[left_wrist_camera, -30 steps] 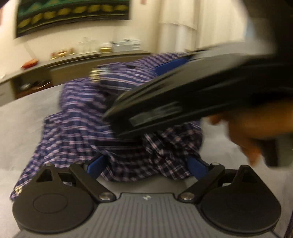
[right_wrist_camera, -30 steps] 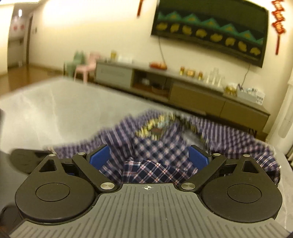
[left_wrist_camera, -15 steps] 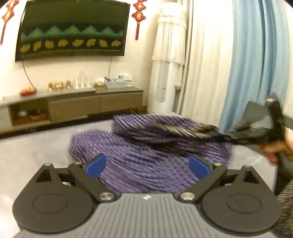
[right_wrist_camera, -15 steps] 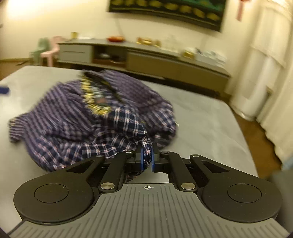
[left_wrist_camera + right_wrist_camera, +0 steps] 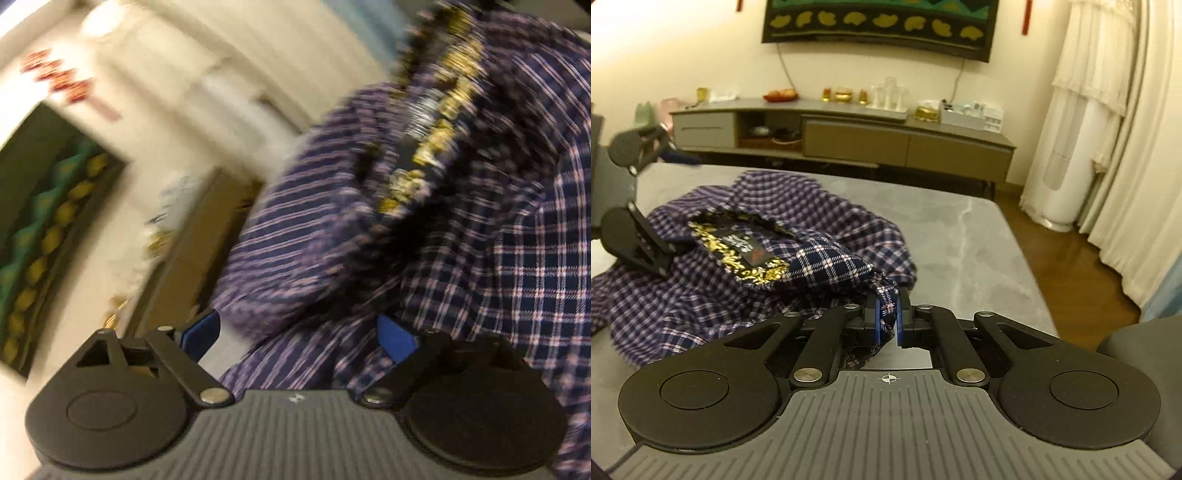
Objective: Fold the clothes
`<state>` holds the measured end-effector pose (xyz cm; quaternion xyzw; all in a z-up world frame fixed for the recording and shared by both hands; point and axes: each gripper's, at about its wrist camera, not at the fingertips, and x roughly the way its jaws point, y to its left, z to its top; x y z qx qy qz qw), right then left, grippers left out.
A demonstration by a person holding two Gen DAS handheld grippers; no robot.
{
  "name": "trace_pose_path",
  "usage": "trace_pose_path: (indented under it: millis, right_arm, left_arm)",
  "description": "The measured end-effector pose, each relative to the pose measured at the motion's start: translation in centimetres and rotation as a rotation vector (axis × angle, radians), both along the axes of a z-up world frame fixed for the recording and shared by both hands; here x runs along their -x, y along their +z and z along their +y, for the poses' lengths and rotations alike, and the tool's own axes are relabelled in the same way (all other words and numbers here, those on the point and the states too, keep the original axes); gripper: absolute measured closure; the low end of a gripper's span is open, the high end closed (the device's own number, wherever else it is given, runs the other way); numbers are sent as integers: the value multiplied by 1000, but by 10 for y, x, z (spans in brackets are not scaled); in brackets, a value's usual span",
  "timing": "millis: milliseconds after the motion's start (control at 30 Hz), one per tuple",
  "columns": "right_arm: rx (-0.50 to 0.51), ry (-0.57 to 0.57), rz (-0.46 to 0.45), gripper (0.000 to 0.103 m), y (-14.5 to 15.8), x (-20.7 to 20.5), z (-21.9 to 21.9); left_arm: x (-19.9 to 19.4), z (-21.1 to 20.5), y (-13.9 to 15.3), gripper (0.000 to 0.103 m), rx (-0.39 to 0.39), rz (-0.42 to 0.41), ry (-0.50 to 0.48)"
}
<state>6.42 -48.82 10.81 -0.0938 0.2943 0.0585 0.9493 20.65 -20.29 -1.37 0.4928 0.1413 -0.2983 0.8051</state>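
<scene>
Since half a second ago the left gripper (image 5: 299, 334) has swung sideways, tilting and blurring its view; its jaws stand wide apart around one plaid shirt (image 5: 461, 229), which fills the right side.

From the right wrist, the right gripper (image 5: 886, 325) is clenched on a shirt edge; the shirt (image 5: 820, 229) lies crumpled on the grey table (image 5: 960, 229), gold-patterned collar lining up, with the left gripper (image 5: 646, 221) far left, partly cut off.

We see shirt (image 5: 746, 266) heaped on table (image 5: 960, 236), left of centre; our right gripper (image 5: 886, 321) at its near edge; sideboard (image 5: 849, 136) behind table; curtain (image 5: 1126, 147) right.
</scene>
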Motion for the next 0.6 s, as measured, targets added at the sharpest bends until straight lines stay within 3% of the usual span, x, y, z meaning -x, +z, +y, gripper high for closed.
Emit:
trace_pose_path:
  millis: [67,133,167,200,300,367,600]
  right_arm:
    - [-1,-9,11,98,-4,-4,-6]
    - [-7,-15,22,98,-7,-7,-11]
    - [-8,-17,27,98,-9,-9,-12]
    - [-7,-19,31,98,-11,-11,-14]
    - [-25,-59,2,98,-7,-19,-22]
    - [-71,-53,-66,99,8,-12,-18]
    - [-282,28,-365,103,77,31,10]
  left_arm:
    - [-13,-16,-10,9,-29,10,-59]
    - [-23,-21,-7,23,-12,16,-66]
    - [-27,-20,-1,58,8,18,-56]
    - [-31,-20,5,101,29,19,-46]
    - [-43,-17,21,100,91,24,-15]
    - [-48,-14,35,100,134,20,8]
    - [20,53,168,99,336,-102,151]
